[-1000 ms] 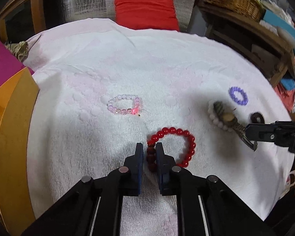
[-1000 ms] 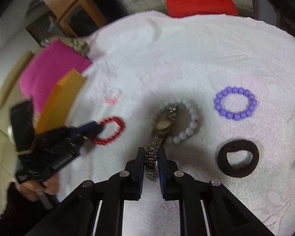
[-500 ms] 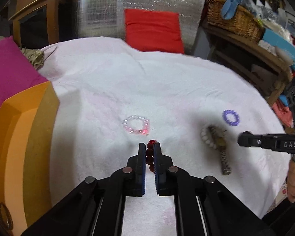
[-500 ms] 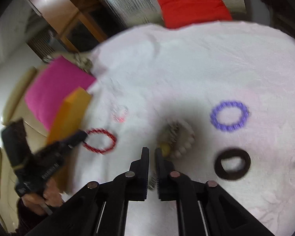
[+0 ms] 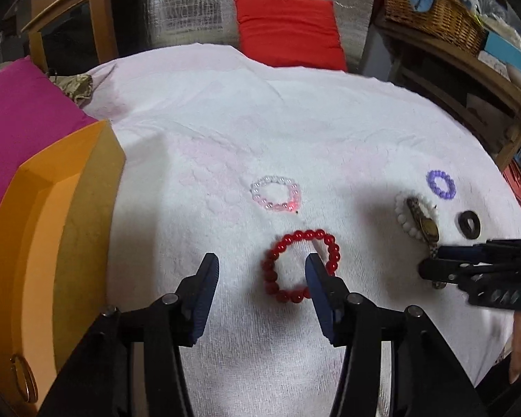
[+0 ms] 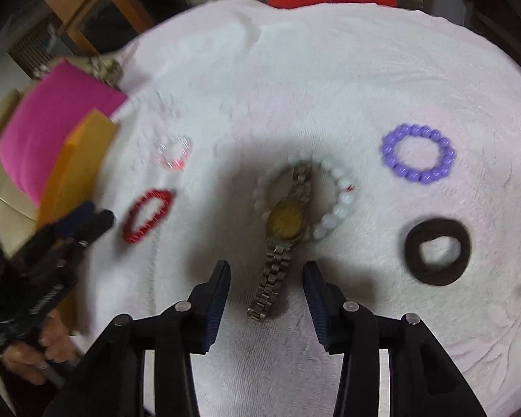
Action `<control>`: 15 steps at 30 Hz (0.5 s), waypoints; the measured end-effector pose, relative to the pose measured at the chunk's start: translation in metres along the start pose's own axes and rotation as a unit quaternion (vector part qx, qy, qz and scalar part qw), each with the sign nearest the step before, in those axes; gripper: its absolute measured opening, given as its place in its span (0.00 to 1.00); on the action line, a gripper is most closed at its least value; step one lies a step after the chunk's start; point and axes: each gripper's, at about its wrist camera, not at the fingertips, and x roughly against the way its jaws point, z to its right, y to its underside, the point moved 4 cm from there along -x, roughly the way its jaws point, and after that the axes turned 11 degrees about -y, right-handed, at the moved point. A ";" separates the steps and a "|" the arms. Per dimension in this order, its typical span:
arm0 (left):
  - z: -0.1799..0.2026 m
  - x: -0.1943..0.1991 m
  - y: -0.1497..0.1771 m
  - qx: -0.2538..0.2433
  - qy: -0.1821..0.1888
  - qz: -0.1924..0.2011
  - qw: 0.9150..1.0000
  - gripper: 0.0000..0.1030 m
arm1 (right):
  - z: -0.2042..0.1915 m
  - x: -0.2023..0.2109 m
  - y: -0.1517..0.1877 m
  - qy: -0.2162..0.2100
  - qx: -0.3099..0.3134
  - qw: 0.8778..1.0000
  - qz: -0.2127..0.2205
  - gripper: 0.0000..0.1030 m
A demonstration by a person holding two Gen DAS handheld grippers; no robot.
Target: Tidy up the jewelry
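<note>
The red bead bracelet point(image 5: 307, 234) lies flat on the white towel point(image 5: 225, 121). My left gripper point(image 5: 260, 260) hovers over its near side, jaws opening, pads off the beads. A gold-faced metal watch point(image 6: 286, 222) lies across a white bead bracelet point(image 6: 333, 215). Its strap end sits between the fingers of my right gripper point(image 6: 267, 269), whose jaws are opening without touching it. A clear pink bracelet point(image 5: 276, 196), a purple bead bracelet point(image 6: 389, 160) and a dark brown hair tie point(image 6: 434, 271) also lie on the towel.
An open orange box point(image 5: 52, 243) stands at the towel's left edge, with a magenta cushion point(image 5: 17, 121) behind it. A red cushion point(image 5: 288, 31) lies beyond the far edge. Wooden shelves with a wicker basket point(image 5: 434, 10) stand at the right.
Both grippers were shut, the left on the red bracelet, the right on the watch strap. Both have since opened, and the bracelet and the watch lie loose on the towel.
</note>
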 end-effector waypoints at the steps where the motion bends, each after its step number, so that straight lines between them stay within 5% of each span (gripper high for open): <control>1: 0.001 -0.003 0.001 -0.001 -0.001 -0.004 1.000 0.57 | -0.006 -0.003 0.001 0.028 0.020 0.999 0.003 0.41; 3: 0.004 -0.013 0.001 -0.002 0.001 -0.016 1.000 0.63 | -0.014 -0.006 0.005 0.069 0.050 0.996 0.011 0.33; 6: 0.010 -0.027 0.005 -0.002 0.016 -0.040 0.999 0.58 | -0.020 -0.005 0.007 0.079 0.086 0.993 0.014 0.17; 7: 0.011 -0.028 0.005 0.003 0.021 -0.039 0.999 0.36 | -0.018 -0.003 0.007 0.068 0.083 0.994 0.013 0.15; 9: 0.011 -0.028 0.005 0.004 0.027 -0.038 0.999 0.10 | -0.011 0.002 0.007 0.036 0.065 0.997 0.010 0.15; 15: 0.011 -0.016 0.005 0.017 0.056 -0.033 0.998 0.09 | 0.012 0.031 0.000 -0.108 -0.012 0.994 0.027 0.15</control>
